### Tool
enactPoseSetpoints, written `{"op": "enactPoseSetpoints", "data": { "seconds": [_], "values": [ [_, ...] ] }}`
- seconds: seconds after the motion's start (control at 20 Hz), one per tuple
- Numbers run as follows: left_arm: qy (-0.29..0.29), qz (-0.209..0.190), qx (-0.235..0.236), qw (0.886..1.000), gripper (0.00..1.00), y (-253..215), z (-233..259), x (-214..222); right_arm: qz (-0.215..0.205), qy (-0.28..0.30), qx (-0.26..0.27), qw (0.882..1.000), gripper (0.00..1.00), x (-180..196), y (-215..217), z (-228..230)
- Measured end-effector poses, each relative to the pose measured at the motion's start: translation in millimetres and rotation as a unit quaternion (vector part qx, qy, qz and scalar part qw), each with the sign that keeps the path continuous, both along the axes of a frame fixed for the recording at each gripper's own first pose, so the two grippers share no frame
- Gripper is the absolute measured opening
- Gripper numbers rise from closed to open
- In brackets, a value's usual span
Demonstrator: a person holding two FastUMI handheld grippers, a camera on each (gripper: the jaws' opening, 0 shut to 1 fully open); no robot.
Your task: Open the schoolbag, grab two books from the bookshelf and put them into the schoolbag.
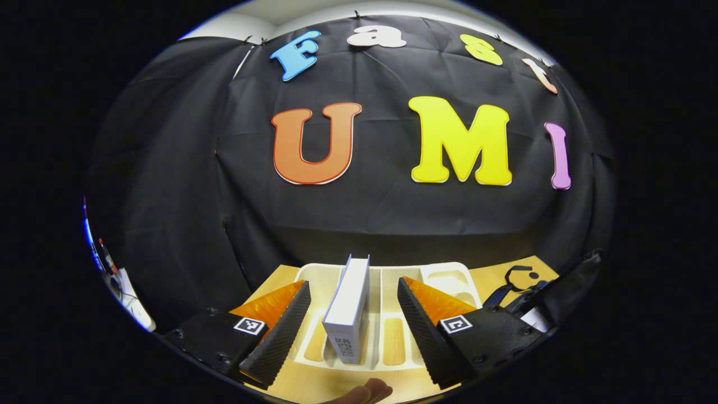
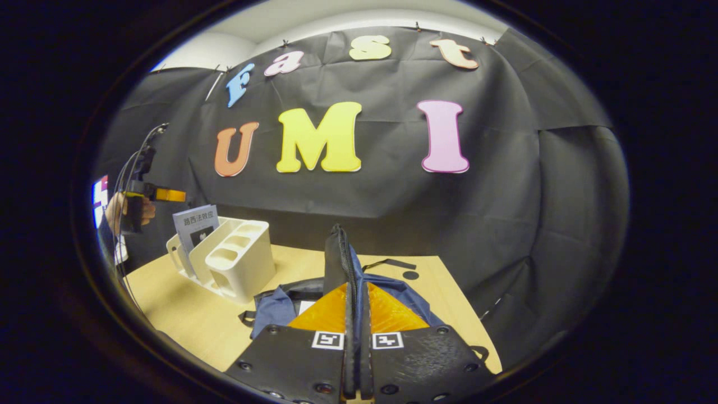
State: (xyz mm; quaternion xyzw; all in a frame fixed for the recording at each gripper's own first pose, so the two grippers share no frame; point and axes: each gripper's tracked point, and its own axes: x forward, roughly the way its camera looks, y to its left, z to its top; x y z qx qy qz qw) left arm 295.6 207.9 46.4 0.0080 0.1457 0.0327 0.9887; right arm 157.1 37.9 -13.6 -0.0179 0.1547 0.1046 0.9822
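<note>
Left gripper view: left gripper [image 1: 353, 328] is standing wide open at lower centre, fingers either side of a white book [image 1: 349, 314] but not touching it. The book is sitting upright in the cream bookshelf [image 1: 449, 280] on the table [image 1: 314, 381].

Right gripper view: the shelf [image 2: 235, 261] and book [image 2: 196, 224] are showing at centre left, the other gripper [image 2: 168, 194] above them. Right gripper [image 2: 354, 314], lower centre, is pinching a raised flap of the blue schoolbag [image 2: 336, 252]. Bare tabletop is lying between bag and shelf.
</note>
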Motion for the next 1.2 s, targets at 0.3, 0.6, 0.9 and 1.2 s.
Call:
{"op": "enactPoseSetpoints", "data": {
  "seconds": [0.3,0.6,0.9,1.2],
  "values": [
    [0.107,-0.003,0.036,0.994,0.92,9.8,-31.9,48.0,0.007,-0.012,-0.011,1.0,0.04,0.8,-0.2,3.2],
    [0.203,-0.046,0.072,0.976,0.91,-0.4,-59.0,66.1,0.031,-0.006,0.01,0.999,0.04,-7.2,0.9,4.0],
    [0.274,-0.046,0.101,0.955,0.85,-6.0,-80.1,61.1,0.036,-0.007,0.017,0.999,0.04,-5.4,-9.7,-4.2],
    [0.317,-0.045,0.1,0.942,0.63,-17.1,-104.7,60.8,0.033,-0.004,0.026,0.999,0.04,-4.6,-20.7,-11.9]
  ]
}}
